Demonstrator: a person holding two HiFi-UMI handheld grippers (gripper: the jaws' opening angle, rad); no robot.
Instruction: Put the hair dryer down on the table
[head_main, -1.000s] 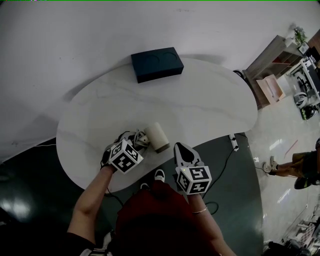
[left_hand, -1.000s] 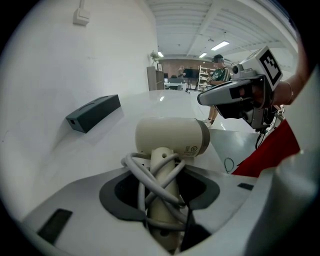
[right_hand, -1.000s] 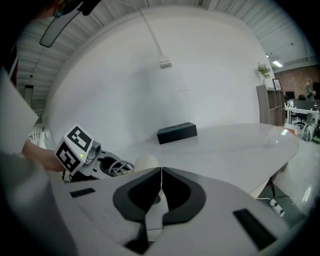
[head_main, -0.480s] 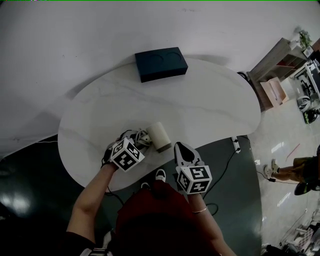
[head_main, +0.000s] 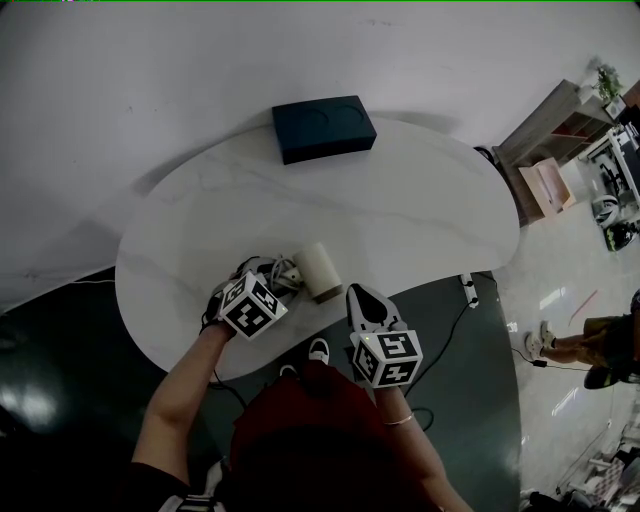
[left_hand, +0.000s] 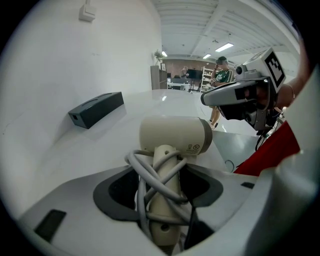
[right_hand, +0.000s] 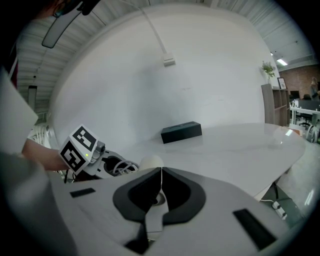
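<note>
The cream hair dryer (head_main: 318, 270) lies on the white oval table (head_main: 400, 210) near its front edge, its grey cord wound round the handle. My left gripper (head_main: 268, 277) reaches in from the left. In the left gripper view the handle (left_hand: 167, 200) stands between the jaws of the left gripper (left_hand: 162, 171). These jaws are opening and a dark gap shows on each side of the handle. The barrel (left_hand: 172, 134) points right. My right gripper (head_main: 362, 296) hovers just right of the dryer, off the table's edge. Its fingertips (right_hand: 161, 170) meet with nothing between them.
A black box (head_main: 323, 127) sits at the table's far edge against the white wall. On the dark floor to the right lie a power strip (head_main: 468, 285) and a cable. Wooden shelves (head_main: 545, 150) and a person's legs (head_main: 595, 345) are at the far right.
The dryer rests at the same spot on the table. My left gripper stays around its handle and has barely shifted. The right gripper has not moved.
</note>
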